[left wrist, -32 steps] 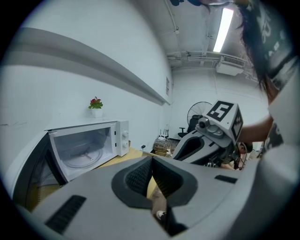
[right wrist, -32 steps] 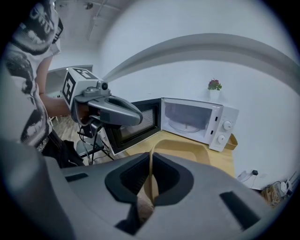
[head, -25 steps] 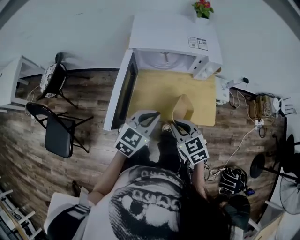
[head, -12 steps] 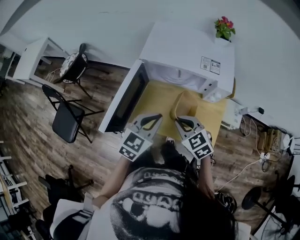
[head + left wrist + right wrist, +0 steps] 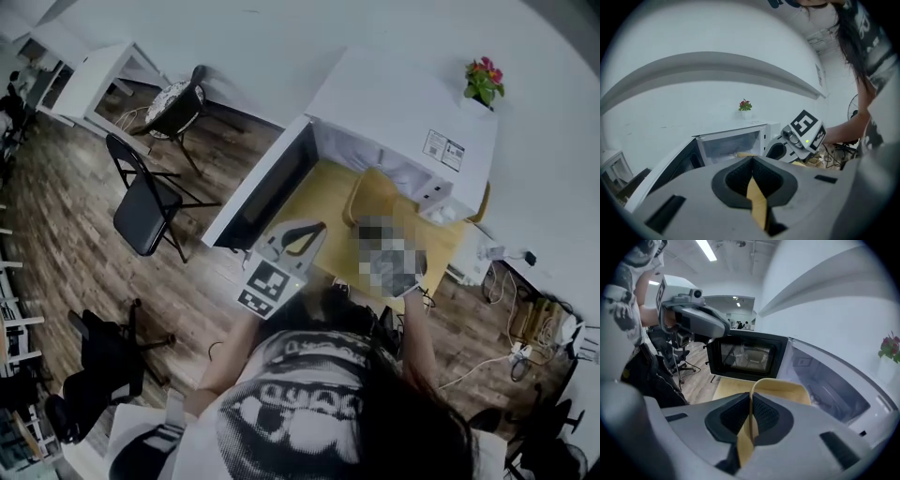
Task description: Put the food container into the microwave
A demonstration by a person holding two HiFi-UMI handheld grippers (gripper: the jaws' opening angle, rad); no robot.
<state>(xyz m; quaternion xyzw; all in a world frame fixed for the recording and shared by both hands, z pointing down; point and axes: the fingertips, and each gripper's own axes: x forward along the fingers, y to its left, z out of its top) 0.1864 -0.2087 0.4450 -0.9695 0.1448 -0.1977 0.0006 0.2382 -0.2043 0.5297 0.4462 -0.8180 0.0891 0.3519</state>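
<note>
A white microwave [image 5: 403, 103] stands on a yellow table [image 5: 314, 202] with its door [image 5: 267, 187] swung open to the left. The cavity [image 5: 829, 385] looks empty. My right gripper [image 5: 751, 416] is shut on the rim of a beige food container [image 5: 780, 385], which hangs over the table just in front of the opening [image 5: 375, 192]. In the head view a mosaic patch covers that gripper. My left gripper [image 5: 312, 228] is shut, to the left of the container near the door, with nothing visibly held [image 5: 751, 176].
A potted red flower [image 5: 485, 82] sits on top of the microwave. A black folding chair [image 5: 145, 211] and a round-seated chair [image 5: 178, 98] stand on the wood floor at the left. Cables and a power strip [image 5: 516, 352] lie at the right.
The head view has swung, so the microwave sits further right in frame. The right gripper has carried the container closer to the open cavity. The left gripper stays beside it, still shut.
</note>
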